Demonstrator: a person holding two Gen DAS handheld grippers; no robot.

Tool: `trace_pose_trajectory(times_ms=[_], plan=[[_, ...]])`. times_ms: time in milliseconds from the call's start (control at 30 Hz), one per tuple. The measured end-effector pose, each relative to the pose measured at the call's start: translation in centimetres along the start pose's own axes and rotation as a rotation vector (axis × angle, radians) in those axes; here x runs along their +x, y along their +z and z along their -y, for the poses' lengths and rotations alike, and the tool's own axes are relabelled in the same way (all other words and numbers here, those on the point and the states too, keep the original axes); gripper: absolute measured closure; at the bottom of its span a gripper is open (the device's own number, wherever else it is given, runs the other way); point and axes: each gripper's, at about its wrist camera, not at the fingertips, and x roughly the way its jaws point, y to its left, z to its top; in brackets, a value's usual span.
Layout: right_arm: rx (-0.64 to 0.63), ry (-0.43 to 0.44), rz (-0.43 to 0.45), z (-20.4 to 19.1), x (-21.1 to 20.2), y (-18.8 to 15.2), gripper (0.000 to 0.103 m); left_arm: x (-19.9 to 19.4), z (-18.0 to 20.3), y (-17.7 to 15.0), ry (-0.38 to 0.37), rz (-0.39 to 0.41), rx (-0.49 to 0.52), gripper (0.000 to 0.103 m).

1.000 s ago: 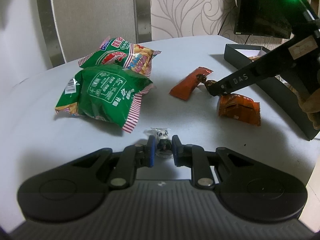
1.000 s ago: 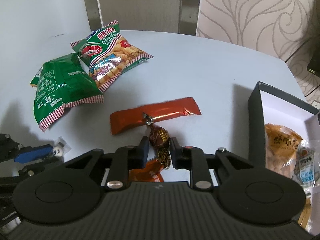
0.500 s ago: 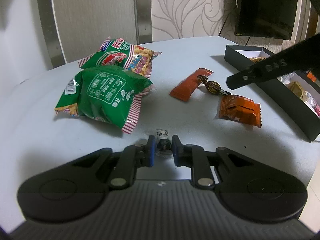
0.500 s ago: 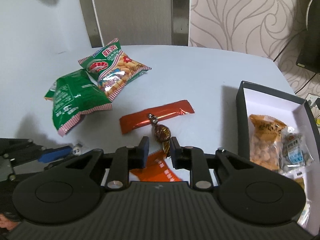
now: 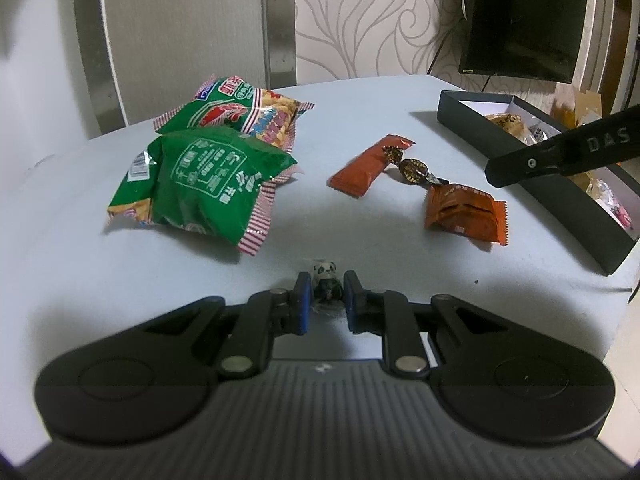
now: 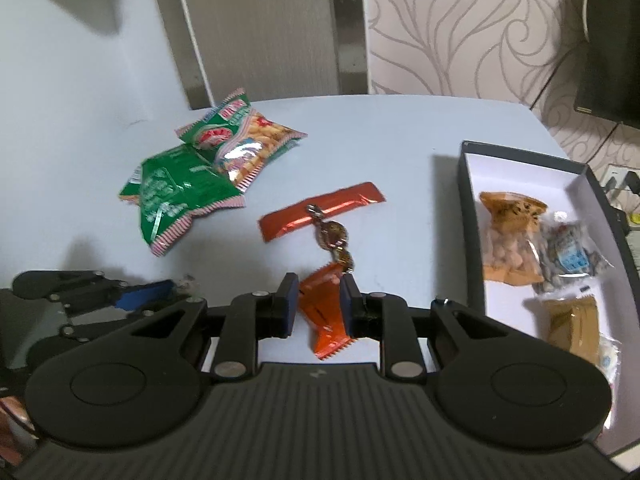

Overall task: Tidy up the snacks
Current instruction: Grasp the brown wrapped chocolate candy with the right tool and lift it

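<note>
Since the earlier pictures the right gripper (image 6: 319, 304) has lifted away from the brown twist-wrapped candy (image 6: 335, 236), which now lies free on the table (image 5: 380, 120); its jaws stand narrow with nothing pressed between them. Seen from the left wrist, one of its fingers (image 5: 560, 152) hangs over the black box (image 5: 472, 118). The left gripper (image 5: 323, 300) stays low on the table, clamped on a small panda-print candy (image 5: 325, 276).

The table is pale blue-grey and matte with a rounded far edge. Taking the black box as the landmark: it sits at the table's right edge, white inside, with several small snack packets (image 6: 510, 236) in it. Just left of the box lie an orange packet (image 5: 466, 214), the twist-wrapped candy touching it, and a long red-orange bar (image 5: 368, 166) under the candy's far end. Well to the left of the box, two green snack bags (image 5: 208, 184) overlap.

Behind the table stand a white wall, a grey panel (image 6: 256, 28) with metal strips, and swirl-patterned wallpaper (image 6: 460, 28). A dark screen (image 5: 524, 16) hangs above the box.
</note>
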Motion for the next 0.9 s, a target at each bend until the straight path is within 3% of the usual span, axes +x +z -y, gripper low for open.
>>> trace_pose_trajectory(times_ms=[167, 400, 533, 600, 633, 900], plan=[[0.002, -0.008, -0.006, 0.3, 1.5, 1.0, 0.075, -0.4, 0.0, -0.3, 0.003, -0.011, 0.001, 0.083], [0.006, -0.047, -0.084, 0.0, 7.5, 2.8, 0.07, -1.0, -0.1, -0.5, 0.021, -0.018, 0.011, 0.083], [-0.017, -0.067, -0.091, -0.6, 9.4, 3.3, 0.061, -1.1, -0.5, -0.3, 0.024, -0.014, 0.009, 0.083], [-0.039, -0.07, -0.094, -0.8, 9.8, 3.7, 0.062, -0.9, -0.7, -0.2, 0.026, -0.014, 0.005, 0.083], [-0.062, -0.084, -0.097, -1.0, 9.9, 3.7, 0.075, -0.9, -0.7, -0.2, 0.027, -0.013, 0.002, 0.083], [-0.056, -0.055, -0.074, -1.0, 8.2, 3.5, 0.077, -0.5, -0.9, 0.3, 0.015, -0.002, 0.002, 0.082]])
